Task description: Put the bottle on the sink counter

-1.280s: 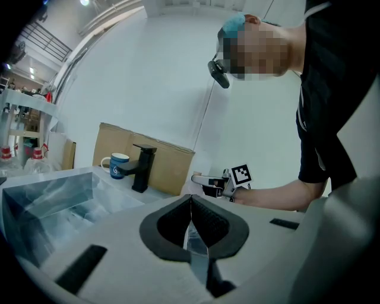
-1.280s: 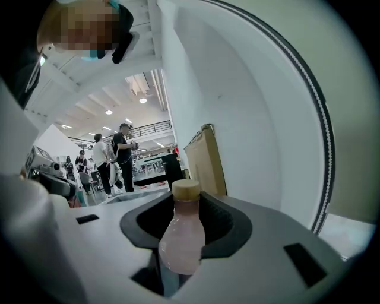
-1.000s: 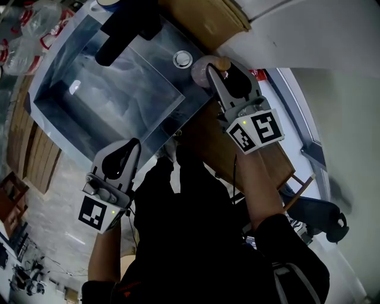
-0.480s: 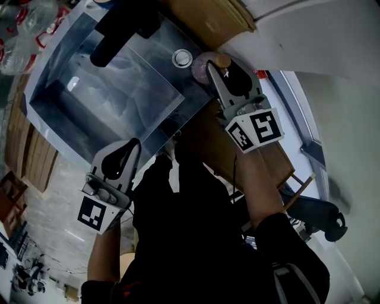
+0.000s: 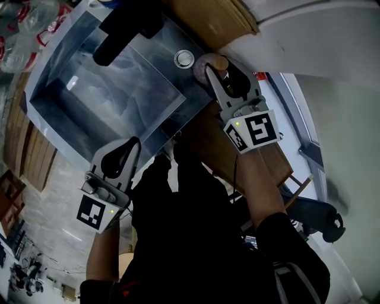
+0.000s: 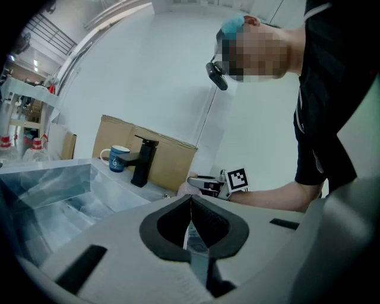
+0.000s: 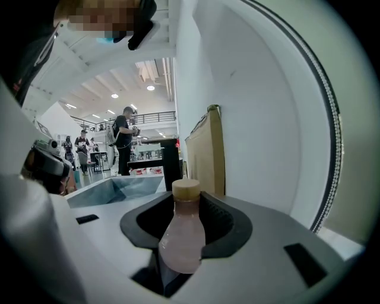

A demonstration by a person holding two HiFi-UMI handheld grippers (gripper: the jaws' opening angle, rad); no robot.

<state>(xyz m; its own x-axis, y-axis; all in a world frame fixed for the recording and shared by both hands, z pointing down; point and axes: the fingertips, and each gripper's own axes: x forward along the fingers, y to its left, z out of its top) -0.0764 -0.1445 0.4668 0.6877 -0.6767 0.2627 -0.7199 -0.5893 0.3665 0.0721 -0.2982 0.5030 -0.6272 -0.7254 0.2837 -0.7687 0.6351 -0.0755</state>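
A pinkish bottle [image 5: 208,63] with a tan cap stands upright between the jaws of my right gripper [image 5: 217,71], at the sink counter [image 5: 178,80] beside a round drain knob [image 5: 183,57]. In the right gripper view the bottle [image 7: 181,237] fills the gap of the right gripper [image 7: 185,208], with both pads against its sides. Whether its base touches the counter is hidden. My left gripper [image 5: 133,143] hovers at the sink's near edge with nothing in it. In the left gripper view the pads of the left gripper [image 6: 190,199] meet at the tip.
The steel sink basin [image 5: 107,89] lies left of the bottle, with a black faucet [image 5: 124,27] at its far side. A blue mug [image 6: 119,158] stands by the faucet [image 6: 142,160]. Cardboard [image 5: 208,18] leans on the wall behind. Plastic bottles [image 5: 24,29] lie far left.
The right gripper with the bottle has shifted only very slightly. The left gripper stays where it was.
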